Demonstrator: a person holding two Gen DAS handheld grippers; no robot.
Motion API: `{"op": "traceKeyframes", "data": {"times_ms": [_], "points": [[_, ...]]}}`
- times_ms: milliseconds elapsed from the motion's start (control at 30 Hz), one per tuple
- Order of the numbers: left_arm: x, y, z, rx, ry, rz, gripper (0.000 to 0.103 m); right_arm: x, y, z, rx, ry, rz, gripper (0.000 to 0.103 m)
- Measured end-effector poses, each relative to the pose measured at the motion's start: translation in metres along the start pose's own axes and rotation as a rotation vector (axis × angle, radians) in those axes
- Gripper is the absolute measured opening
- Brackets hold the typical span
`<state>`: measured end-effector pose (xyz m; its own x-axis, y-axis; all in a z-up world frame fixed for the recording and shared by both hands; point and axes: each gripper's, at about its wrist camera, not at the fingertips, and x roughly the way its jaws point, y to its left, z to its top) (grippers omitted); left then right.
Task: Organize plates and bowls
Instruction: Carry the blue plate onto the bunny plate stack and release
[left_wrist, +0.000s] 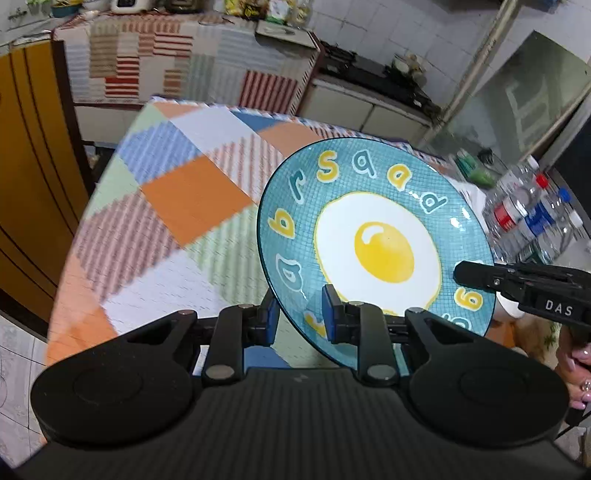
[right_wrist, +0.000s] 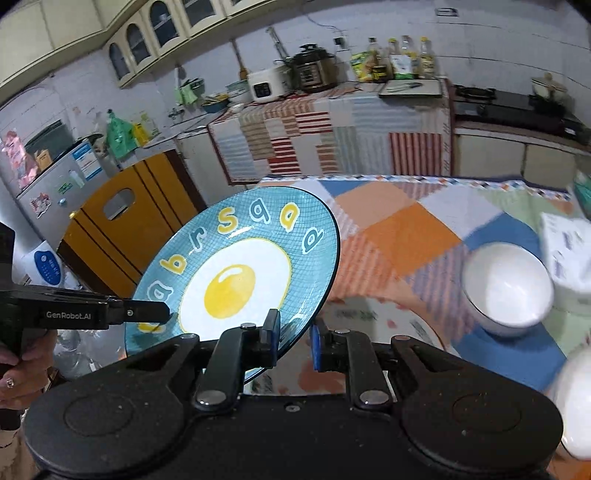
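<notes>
Blue egg plate (left_wrist: 376, 236) held tilted, clear above patchwork table (left_wrist: 192, 192), not yet set down. Near rim clamped by left gripper (left_wrist: 299, 314); opposite rim clamped by right gripper (right_wrist: 293, 339). Second patterned plate (right_wrist: 376, 325) seen flat on table directly under egg plate. White bowl (right_wrist: 508, 286) resting on table just beside that plate; another white bowl (right_wrist: 576, 402) partly visible at frame edge, blurred. Judged: early stage. Egg plate still to be placed, bowls not yet stacked.
</notes>
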<state>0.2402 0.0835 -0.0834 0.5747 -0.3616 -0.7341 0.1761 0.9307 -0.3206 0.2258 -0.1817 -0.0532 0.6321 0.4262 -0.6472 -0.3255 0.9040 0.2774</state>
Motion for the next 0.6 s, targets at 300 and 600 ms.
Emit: {"op": "traceKeyframes", "data": {"times_ms": [300, 600], "points": [[0.032, -0.024, -0.020, 0.041, 0.063, -0.049, 0.022, -0.011, -0.031, -0.036, 0.088, 0.018, -0.056, 0.021], [0.068, -0.034, -0.035, 0.084, 0.171, -0.052, 0.022, 0.004, -0.058, -0.066, 0.158, 0.085, -0.094, 0.021]]}}
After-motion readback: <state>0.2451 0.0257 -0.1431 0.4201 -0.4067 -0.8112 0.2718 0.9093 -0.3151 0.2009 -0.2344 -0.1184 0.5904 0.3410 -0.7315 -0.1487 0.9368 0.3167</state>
